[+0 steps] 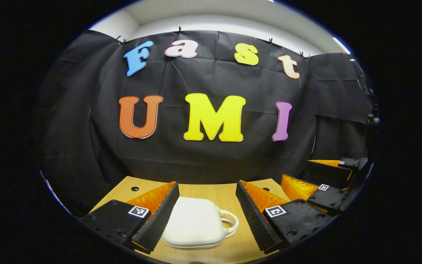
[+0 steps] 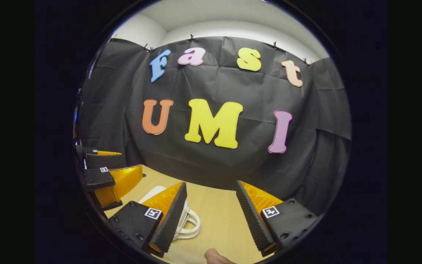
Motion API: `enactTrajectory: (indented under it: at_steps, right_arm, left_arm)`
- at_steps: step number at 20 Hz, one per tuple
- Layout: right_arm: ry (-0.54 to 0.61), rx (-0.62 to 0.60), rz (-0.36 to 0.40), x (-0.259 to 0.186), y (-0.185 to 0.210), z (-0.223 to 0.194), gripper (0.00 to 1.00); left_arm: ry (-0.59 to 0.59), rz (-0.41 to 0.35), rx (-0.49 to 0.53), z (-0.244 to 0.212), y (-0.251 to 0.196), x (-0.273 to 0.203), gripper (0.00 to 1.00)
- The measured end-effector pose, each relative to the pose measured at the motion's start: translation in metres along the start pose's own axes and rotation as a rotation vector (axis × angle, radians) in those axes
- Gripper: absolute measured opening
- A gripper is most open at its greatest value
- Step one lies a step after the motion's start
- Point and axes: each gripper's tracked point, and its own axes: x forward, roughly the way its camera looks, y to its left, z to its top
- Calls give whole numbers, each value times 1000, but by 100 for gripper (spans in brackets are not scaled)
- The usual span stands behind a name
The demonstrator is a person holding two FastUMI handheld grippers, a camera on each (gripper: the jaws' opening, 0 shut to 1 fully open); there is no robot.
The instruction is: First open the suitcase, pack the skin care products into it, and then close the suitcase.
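smooth rounded white suitcase [image 1: 195, 224], looped handle [image 1: 230, 222], wooden table [image 1: 211, 192]

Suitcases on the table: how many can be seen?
1. The white suitcase lies closed on the wooden table between the left gripper's open fingers. In the right gripper view it sits partly behind the right gripper's left finger. Others may be hidden.
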Motion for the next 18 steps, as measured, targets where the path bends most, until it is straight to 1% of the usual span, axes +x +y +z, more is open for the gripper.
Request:
enactTrajectory:
  at_steps: [1,2,3,10,18]
  right_arm:
    - [7,4,1,1,1,-2,80]
    - [11,7,2,1,2,-3,81]
    - [13,9,3,2,2,-3,80]
    - [36,13,21,6,12,-12,81]
    - [44,13,29,8,19,-15,81]
  left_arm:
    - [4,0,1,-1,0,0,99]
    - [5,-2,1,-2,-1,1,99]
    - [8,-3,2,-3,0,0,99]
    - [19,16,3,-7,10,-3,99]
    - [23,15,15,-7,12,-6,99]
